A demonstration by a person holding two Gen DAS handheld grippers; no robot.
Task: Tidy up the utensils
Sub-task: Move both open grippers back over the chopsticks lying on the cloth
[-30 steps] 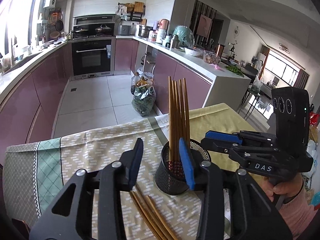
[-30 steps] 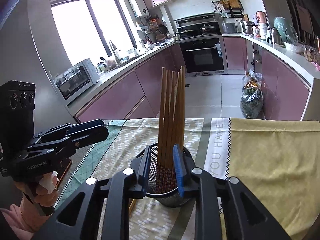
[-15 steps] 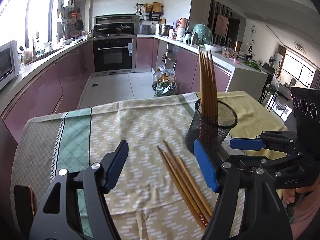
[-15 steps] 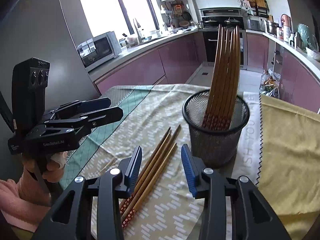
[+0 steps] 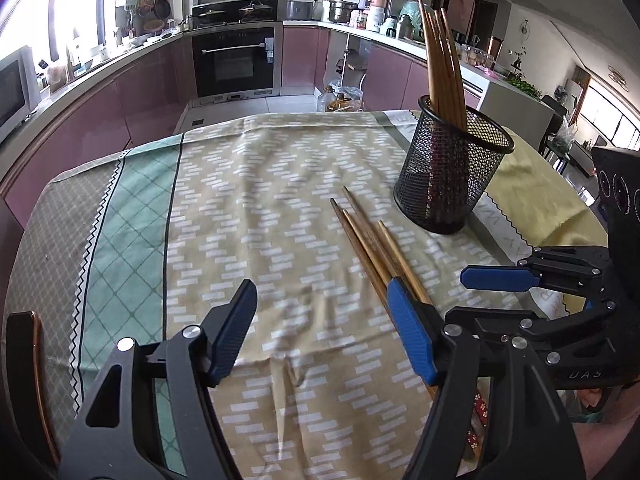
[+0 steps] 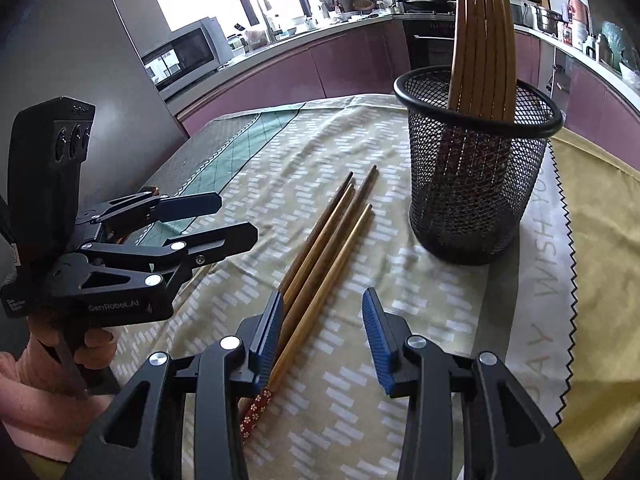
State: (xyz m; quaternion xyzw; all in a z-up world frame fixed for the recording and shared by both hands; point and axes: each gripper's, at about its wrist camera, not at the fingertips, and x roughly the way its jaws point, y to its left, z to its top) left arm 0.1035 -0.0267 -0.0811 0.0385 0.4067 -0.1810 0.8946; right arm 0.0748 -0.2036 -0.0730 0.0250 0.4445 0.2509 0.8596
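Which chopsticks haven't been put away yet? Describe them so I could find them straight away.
Start at the patterned tablecloth and find the black mesh holder with chopsticks standing upright in it. Just left of its base, the loose chopsticks lie flat on the cloth, side by side. Unlike the standing ones, they rest outside the holder, their red flowered ends nearest the gripper.

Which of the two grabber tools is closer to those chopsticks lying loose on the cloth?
Right, by my reading. The right gripper is open directly over the loose chopsticks, one pad beside them. The left gripper, also open, sits off to their left, over bare tablecloth.
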